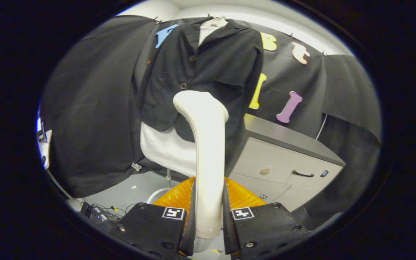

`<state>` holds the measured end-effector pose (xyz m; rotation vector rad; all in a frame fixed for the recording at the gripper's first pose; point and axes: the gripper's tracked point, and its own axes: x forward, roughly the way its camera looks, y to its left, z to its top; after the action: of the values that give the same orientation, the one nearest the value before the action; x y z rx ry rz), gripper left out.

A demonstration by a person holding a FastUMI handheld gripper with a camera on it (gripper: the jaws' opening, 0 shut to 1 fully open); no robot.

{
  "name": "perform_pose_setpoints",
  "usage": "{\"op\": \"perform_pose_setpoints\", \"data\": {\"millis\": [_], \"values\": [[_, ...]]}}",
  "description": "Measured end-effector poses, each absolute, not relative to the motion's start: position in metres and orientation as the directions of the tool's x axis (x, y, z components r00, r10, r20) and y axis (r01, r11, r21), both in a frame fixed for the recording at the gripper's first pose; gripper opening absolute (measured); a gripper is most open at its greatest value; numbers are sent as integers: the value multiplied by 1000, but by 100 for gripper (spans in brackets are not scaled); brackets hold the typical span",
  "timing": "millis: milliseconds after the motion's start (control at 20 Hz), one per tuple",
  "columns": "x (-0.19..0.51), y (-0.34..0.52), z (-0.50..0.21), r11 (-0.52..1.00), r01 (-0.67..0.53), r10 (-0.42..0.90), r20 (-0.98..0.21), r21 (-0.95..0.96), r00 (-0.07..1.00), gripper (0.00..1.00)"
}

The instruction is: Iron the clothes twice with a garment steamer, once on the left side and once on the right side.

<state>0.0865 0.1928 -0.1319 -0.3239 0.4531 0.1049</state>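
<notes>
Dark button-front jacket (208, 68) on a pale hanger (215, 22), straight ahead and beyond the fingers, hem over a white panel (164, 148). Cream plastic steamer handle (206, 151) pinched between both fingers of the gripper (208, 216), long axis upright, head level with the jacket's lower front, near its middle. Probably calls for a shift sideways first. Grey drawer cabinet (284, 159) off right; orange base (179, 196) below.
</notes>
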Motion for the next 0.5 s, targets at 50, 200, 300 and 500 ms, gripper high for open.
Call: {"op": "perform_pose_setpoints", "data": {"millis": [50, 200, 300, 500], "values": [[84, 176, -124, 948, -155, 17, -445, -277, 895, 34], [77, 126, -104, 959, -106, -22, -441, -264, 897, 34], [71, 95, -98, 963, -82, -44, -446, -258, 894, 34], [60, 49, -99, 967, -61, -60, -452, -249, 890, 34]]}}
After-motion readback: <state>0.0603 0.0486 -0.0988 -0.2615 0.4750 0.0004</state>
